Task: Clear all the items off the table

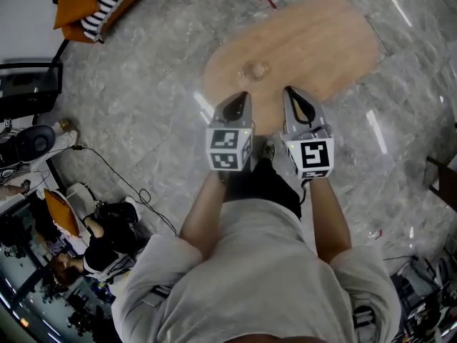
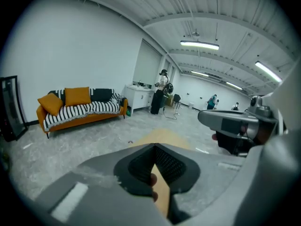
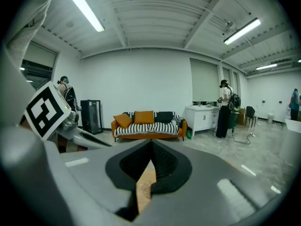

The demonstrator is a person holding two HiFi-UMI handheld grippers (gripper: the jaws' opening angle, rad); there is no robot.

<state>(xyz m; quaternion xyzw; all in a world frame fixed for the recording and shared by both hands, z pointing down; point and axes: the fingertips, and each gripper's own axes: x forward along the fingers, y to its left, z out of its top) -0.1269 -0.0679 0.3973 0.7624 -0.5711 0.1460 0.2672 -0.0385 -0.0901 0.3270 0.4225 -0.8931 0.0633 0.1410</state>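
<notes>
**Desk:** Where is the thing you have to clear?

**Operator:** I see one small clear round item [image 1: 255,70] on the oval wooden table [image 1: 321,41]. It stands on the table's near-left part, apart from every edge. From the head camera it is too small and glassy for me to tell what it is.

**Desk:** And your tongs?

**Operator:** Both hang over the table's near edge, side by side, with their tips pointing toward its far side. The left gripper [image 2: 154,146] has its jaws brought together at the tips, with nothing between them. Through the slit below the tips I see mostly the table's wood. The right gripper [image 3: 151,144] is the same: jaws narrow, tips meeting, holding nothing, with the table's wood behind the gap.

**Desk:** How close are they to the item?

**Operator:** The left gripper's tips are near it, toward the table's near edge from it, and they do not touch it. The right gripper is just beside the left one and a little farther from the item.

**Desk:** Anything around the table?

**Operator:** A grey marbled floor [image 1: 143,98] lies all round the table. Beyond the table's far-left side stands an orange sofa [image 2: 80,109] with orange cushions and a black-and-white striped throw. Also well beyond the table there is a white cabinet [image 3: 202,119], with a person [image 3: 225,108] standing at it
</notes>
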